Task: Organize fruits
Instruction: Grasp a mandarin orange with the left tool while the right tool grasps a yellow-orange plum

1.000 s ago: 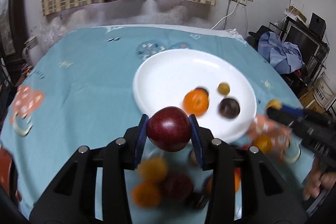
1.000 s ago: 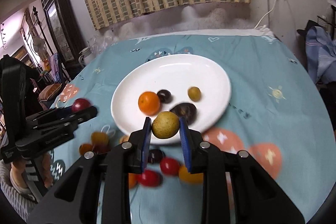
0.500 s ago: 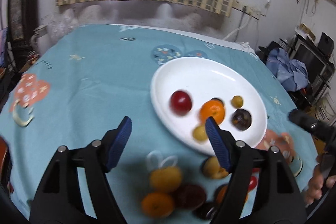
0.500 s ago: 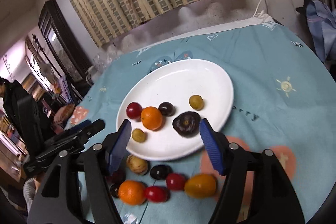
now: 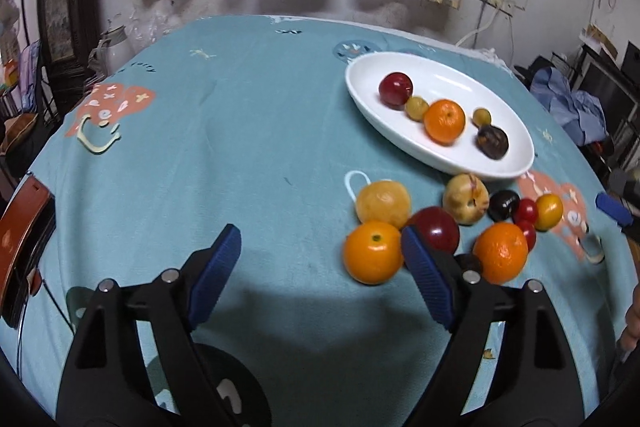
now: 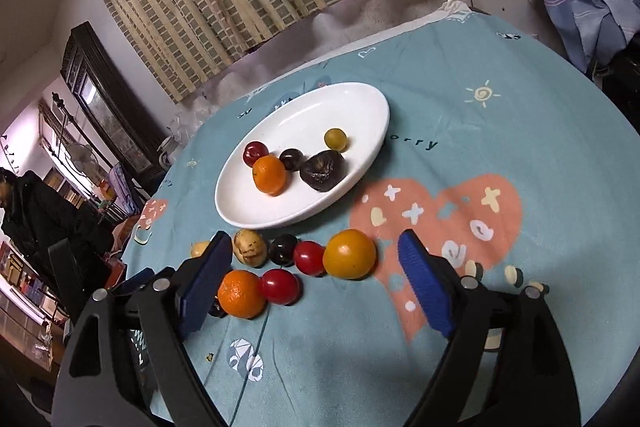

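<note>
Fruits are being gathered onto the white plate (image 5: 516,167), where six are lying; the rest are being left clustered on the tablecloth (image 5: 240,147) just beside it. The left gripper (image 5: 320,279) and right gripper (image 6: 312,279) are being opened, nothing between their jaws, seemingly for the next pick.

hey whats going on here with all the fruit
A person with a gripper in each hand is sorting fruit onto a white plate on a table with a blue cloth. Six pieces sit on the plate, among them an orange and a red plum. Both the left gripper and right gripper hold nothing, their jaws opening, above the loose fruit in front of the plate, such as a yellow tomato.
</note>
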Demonstrator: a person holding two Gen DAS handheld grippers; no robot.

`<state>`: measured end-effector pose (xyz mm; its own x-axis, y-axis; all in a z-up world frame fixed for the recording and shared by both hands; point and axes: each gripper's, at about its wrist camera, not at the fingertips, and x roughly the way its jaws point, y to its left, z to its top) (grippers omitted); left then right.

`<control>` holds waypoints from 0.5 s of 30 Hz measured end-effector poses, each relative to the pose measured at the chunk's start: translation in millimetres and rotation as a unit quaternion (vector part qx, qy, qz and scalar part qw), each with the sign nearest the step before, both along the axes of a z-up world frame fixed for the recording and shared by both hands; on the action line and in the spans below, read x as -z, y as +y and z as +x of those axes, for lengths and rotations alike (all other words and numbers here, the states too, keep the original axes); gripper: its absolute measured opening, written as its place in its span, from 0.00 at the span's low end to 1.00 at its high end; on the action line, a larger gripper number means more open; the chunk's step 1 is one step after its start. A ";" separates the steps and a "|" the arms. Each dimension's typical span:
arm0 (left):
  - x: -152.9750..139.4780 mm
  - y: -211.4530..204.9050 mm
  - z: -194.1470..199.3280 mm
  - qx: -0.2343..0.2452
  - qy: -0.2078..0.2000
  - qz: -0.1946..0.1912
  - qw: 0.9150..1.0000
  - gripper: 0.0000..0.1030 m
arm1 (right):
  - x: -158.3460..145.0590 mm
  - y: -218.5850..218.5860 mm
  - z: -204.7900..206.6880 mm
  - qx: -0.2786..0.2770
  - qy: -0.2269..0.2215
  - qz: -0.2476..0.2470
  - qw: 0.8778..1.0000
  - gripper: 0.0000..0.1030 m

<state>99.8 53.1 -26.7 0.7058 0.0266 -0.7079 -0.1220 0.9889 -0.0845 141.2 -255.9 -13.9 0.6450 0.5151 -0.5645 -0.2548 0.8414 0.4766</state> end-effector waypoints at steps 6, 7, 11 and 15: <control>10.2 -5.8 6.4 0.004 0.024 0.026 0.999 0.89 | -1.6 5.9 -1.4 -0.004 -0.002 -0.017 1.000 0.83; 10.8 -4.3 7.1 0.001 0.026 0.027 0.999 0.90 | -2.0 6.7 -1.9 -0.005 -0.004 -0.019 1.000 0.83; 12.0 7.1 4.5 -0.041 0.031 0.059 0.997 0.91 | -2.1 6.2 -1.9 0.000 -0.008 -0.028 1.000 0.83; 12.5 13.5 3.7 -0.041 0.033 0.043 0.998 0.90 | -2.5 3.0 -2.9 0.004 -0.009 -0.022 1.000 0.83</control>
<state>103.5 66.6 -39.2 0.6506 0.1443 -0.7456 -0.2047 0.9788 0.0108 138.3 -252.9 -11.4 0.6589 0.4858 -0.5743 -0.2572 0.8630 0.4349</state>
